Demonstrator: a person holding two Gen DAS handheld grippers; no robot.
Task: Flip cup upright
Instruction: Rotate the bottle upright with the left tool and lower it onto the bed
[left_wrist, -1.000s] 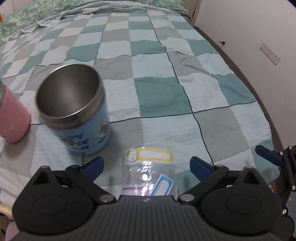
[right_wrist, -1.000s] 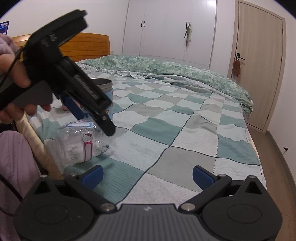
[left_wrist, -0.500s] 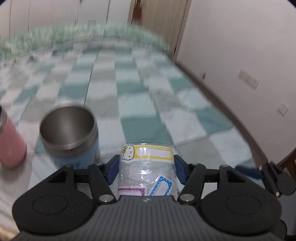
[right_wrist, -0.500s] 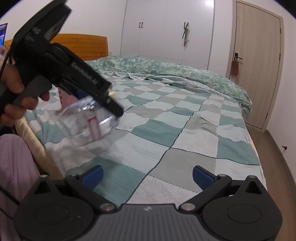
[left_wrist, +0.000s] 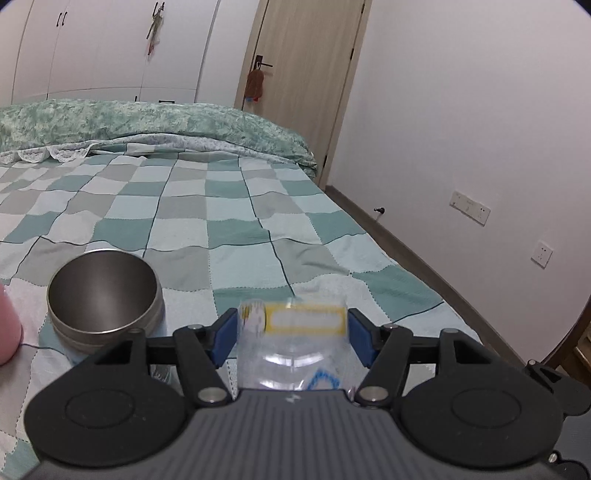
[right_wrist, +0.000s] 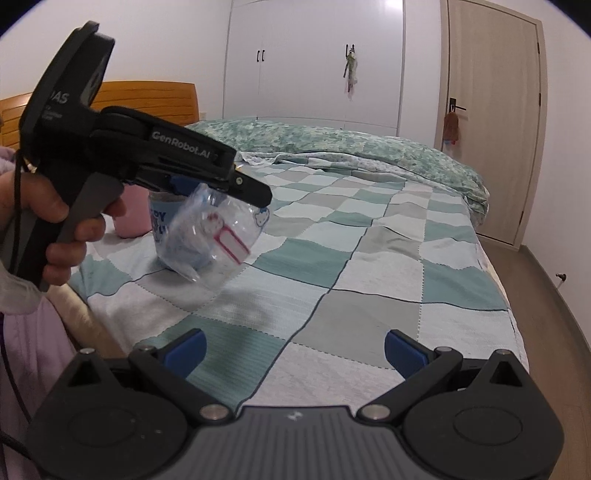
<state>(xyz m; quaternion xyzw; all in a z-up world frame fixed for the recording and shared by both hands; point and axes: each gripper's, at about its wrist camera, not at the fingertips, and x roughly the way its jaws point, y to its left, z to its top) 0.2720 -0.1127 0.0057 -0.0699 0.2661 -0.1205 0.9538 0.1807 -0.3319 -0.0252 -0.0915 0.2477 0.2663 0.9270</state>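
Observation:
A clear plastic cup (left_wrist: 295, 343) with cartoon stickers and a yellow label is held between the blue pads of my left gripper (left_wrist: 291, 332), which is shut on it. In the right wrist view the cup (right_wrist: 214, 236) hangs tilted in the air above the bed, under the left gripper (right_wrist: 207, 184). My right gripper (right_wrist: 293, 349) is open and empty, low over the near edge of the bed.
A steel-lined blue mug (left_wrist: 105, 295) stands upright just left of the held cup. A pink bottle (left_wrist: 7, 332) stands at the far left. The checkered bedspread (left_wrist: 258, 229) spreads ahead, with a folded quilt (left_wrist: 147, 125) at the far end. A wall and door are to the right.
My left gripper closed on the clear cup, lifted it off the bed and tilted up towards level. The right gripper stayed still.

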